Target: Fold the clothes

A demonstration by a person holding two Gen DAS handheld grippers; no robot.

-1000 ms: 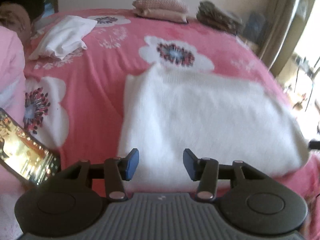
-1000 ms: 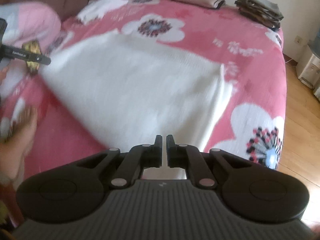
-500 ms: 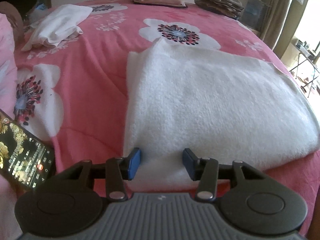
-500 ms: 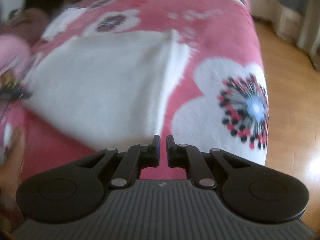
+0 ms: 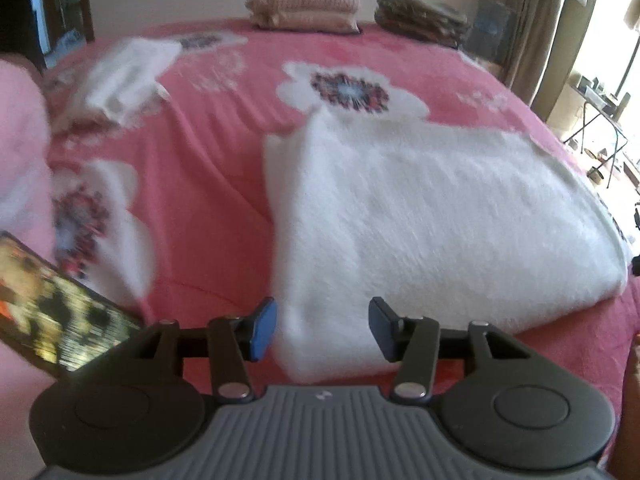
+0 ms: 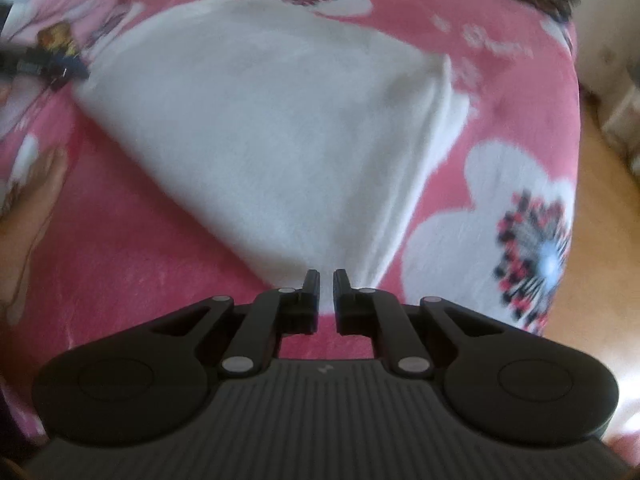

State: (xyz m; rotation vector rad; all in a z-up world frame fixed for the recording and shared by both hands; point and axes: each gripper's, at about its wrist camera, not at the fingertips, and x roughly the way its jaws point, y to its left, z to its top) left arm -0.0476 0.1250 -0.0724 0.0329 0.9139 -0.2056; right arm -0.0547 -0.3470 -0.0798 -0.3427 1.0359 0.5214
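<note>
A folded white fluffy garment (image 5: 440,216) lies flat on the pink flowered bed cover (image 5: 208,160). My left gripper (image 5: 322,324) hovers over its near left corner. Its blue-padded jaws are opening, with the cloth's edge below the gap and neither pad pressing on it. In the right wrist view the same garment (image 6: 280,120) narrows to its near right corner. My right gripper (image 6: 326,280) is shut with its tips right at that corner. I see no cloth pinched between them. The left gripper (image 6: 48,66) shows small at the garment's far left corner.
A lit phone (image 5: 52,328) lies at the left beside a pink bundle (image 5: 20,152). A crumpled white cloth (image 5: 128,72) sits at the far left, and two folded stacks (image 5: 304,8) (image 5: 420,16) at the head. A person's bare limb (image 6: 32,208) rests at the left; wooden floor (image 6: 600,240) lies past the bed's right edge.
The right gripper has swung back from the bed's right edge to the garment's near corner, still shut. The left gripper shifted slightly and its jaws stand a little wider.
</note>
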